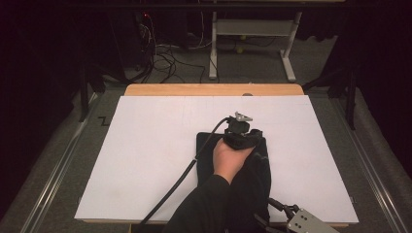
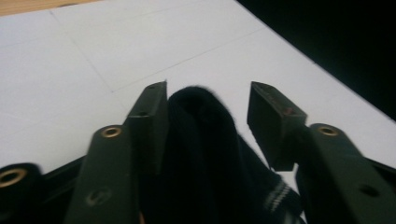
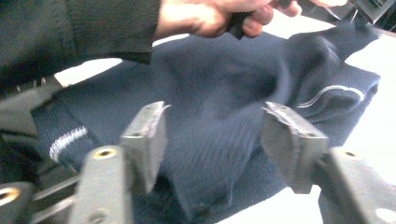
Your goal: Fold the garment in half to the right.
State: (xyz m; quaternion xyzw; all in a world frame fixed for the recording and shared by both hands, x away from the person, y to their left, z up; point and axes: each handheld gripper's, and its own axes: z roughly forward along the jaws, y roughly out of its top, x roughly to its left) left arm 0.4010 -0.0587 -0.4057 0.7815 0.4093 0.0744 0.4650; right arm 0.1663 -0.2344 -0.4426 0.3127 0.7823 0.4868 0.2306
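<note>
Dark knit garment (image 1: 243,165), a navy sweater by the look of it, lies bunched on the white bench (image 1: 145,160), toward the near right part of the sheet.

Left gripper (image 2: 208,109) sits at the garment's far end, its jaws spread with a rounded fold of the cloth standing up between them; the left jaw seems to brush the fold, the right one stands clear of it, so nothing is pinched. From above, the left hand (image 1: 232,158) rests over the fabric with the left gripper at the top edge. Right gripper (image 3: 212,126) is at the near edge, jaws likewise spread over a hump of ribbed knit that rises between them without being squeezed.

My guess is this cloth is light, soft and floppy: it will sag, fold and drag rather than keep a shape. A white stitched line (image 3: 331,93) marks a hem or cuff, and a doubled edge like that looks the firmest place to take hold.

Outward, no box, bin or tray stands on the bench. Beyond the far wooden edge, cables (image 1: 165,58) and a desk frame (image 1: 252,43) sit on the floor.
</note>
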